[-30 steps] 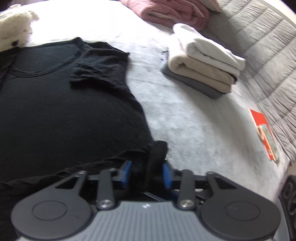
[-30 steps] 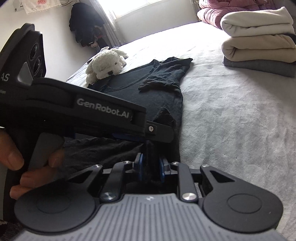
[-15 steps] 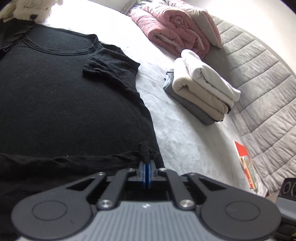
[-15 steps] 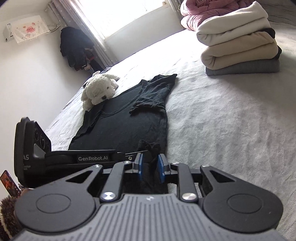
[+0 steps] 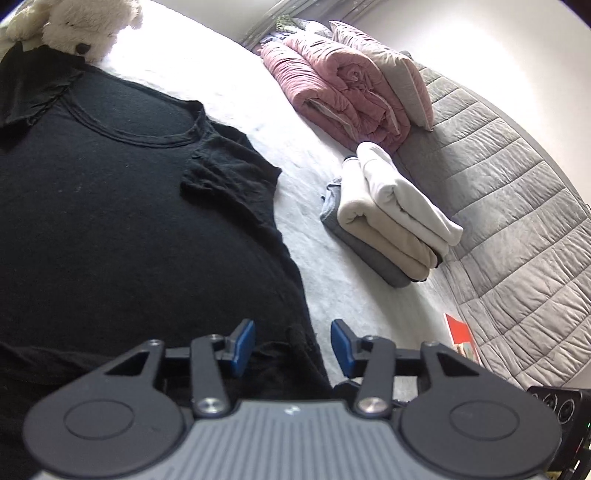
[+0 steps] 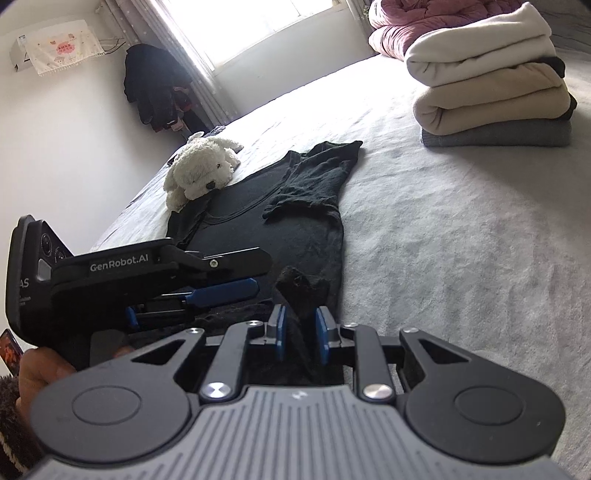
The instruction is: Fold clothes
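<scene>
A bedroom with plain white walls (image 6: 74,155). A bright window (image 6: 255,26) with sheer curtains (image 6: 184,62) floods the pale grey bedspread (image 6: 461,236) with daylight. Beside the curtains hang dark garments (image 6: 155,88); an air conditioner (image 6: 55,48) under a printed cloth cover is mounted high on the wall. A quilted grey headboard (image 5: 517,206) runs along one side of the bed, with a rolled pink quilt (image 5: 340,92) and a pillow (image 5: 391,70) leaning against it.
</scene>
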Tool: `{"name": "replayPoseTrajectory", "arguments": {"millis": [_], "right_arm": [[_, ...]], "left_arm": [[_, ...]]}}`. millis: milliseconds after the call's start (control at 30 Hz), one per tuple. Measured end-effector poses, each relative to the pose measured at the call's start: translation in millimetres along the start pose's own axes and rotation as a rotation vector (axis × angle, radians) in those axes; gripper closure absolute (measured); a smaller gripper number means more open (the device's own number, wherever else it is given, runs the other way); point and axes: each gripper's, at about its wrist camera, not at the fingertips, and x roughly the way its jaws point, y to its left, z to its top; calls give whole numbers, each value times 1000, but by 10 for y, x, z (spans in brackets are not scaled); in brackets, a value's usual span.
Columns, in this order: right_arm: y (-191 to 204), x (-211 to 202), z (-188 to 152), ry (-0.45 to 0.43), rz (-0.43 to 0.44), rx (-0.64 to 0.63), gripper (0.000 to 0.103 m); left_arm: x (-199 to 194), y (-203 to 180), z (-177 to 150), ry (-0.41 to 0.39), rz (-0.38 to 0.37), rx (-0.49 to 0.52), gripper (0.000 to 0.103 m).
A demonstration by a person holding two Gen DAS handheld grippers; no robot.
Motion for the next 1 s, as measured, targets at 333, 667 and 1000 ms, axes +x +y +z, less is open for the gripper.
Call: {"name": "replayPoseTrajectory", "arguments": {"millis": [333, 667, 1000], "right_arm": [[208, 21, 38, -78, 6, -81, 78], [115, 383, -64, 21, -47, -74, 100], [264, 239, -74, -19, -62, -132, 83]], "left_arm": [[-225, 35, 103, -57, 10, -16, 56], [-509, 106, -13, -82, 124, 77, 56], [-1254, 455, -84, -154, 306, 159, 56]]}}
